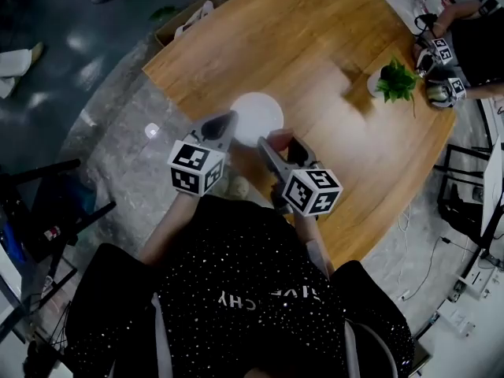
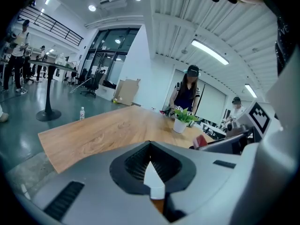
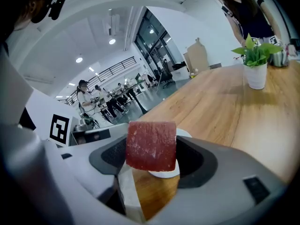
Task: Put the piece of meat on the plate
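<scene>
My right gripper (image 3: 151, 150) is shut on a dark red, block-shaped piece of meat (image 3: 151, 146), held up in the air between its jaws. The white round plate (image 1: 253, 113) lies on the wooden table just beyond both grippers; in the right gripper view a bit of the plate (image 3: 165, 174) shows right under the meat. From the head view the meat (image 1: 278, 139) hangs at the plate's near right edge. My left gripper (image 1: 224, 124) sits at the plate's near left edge, jaws together and holding nothing. The left gripper view shows the meat (image 2: 201, 140) off to its right.
A small green plant in a white pot (image 1: 391, 81) stands on the table at the far right. Behind it a person (image 2: 186, 93) holds another pair of grippers (image 1: 441, 71). The table's near edge (image 1: 197, 109) curves beside my left gripper; cardboard box (image 1: 185, 18) on the floor beyond.
</scene>
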Tool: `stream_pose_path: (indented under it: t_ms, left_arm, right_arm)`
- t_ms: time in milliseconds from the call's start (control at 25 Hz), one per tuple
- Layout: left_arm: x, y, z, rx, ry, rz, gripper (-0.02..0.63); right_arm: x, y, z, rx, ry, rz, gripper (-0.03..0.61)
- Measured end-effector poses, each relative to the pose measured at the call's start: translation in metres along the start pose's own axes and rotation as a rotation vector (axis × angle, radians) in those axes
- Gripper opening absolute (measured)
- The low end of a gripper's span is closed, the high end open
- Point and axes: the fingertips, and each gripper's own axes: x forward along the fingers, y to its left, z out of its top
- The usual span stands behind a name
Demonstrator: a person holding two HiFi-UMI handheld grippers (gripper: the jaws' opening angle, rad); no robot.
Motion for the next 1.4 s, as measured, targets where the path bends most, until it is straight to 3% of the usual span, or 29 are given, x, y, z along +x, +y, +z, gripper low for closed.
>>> stream_pose_path:
  t_ms: [160,520,720,880,1080,1200,1400]
  left_arm:
    - [0.015,0.016,0.008,0.011,0.006,-0.012,0.006]
    - [0.048,0.032,0.007,0.062,0.042,-0.079,0.006]
    - [0.057,0.033,-0.001,0.032,0.047,-0.109,0.006]
    - [0.055,0.044,-0.005,-0.007,0.043,-0.101,0.006]
    - [0.055,0.05,-0.009,-0.016,0.045,-0.086,0.006]
    - [0.054,0.057,-0.009,-0.026,0.04,-0.071,0.006]
    - [0.051,0.062,-0.009,-0.032,0.042,-0.06,0.006]
  right_arm:
    - [0.02,-0.01,0.0,-0.056,0.061,-0.027,0.316]
    - [0.069,-0.025,-0.029,-0.172,0.353,-0.05,0.316]
    - [0.086,-0.028,-0.036,-0.341,0.456,-0.081,0.316]
    - [0.095,-0.024,-0.034,-0.434,0.459,-0.089,0.315]
    - [0.107,-0.015,-0.016,-0.525,0.39,-0.081,0.313]
    - [0.115,-0.009,-0.004,-0.542,0.345,-0.066,0.313]
    - [0.125,-0.015,-0.014,-0.561,0.381,-0.078,0.313]
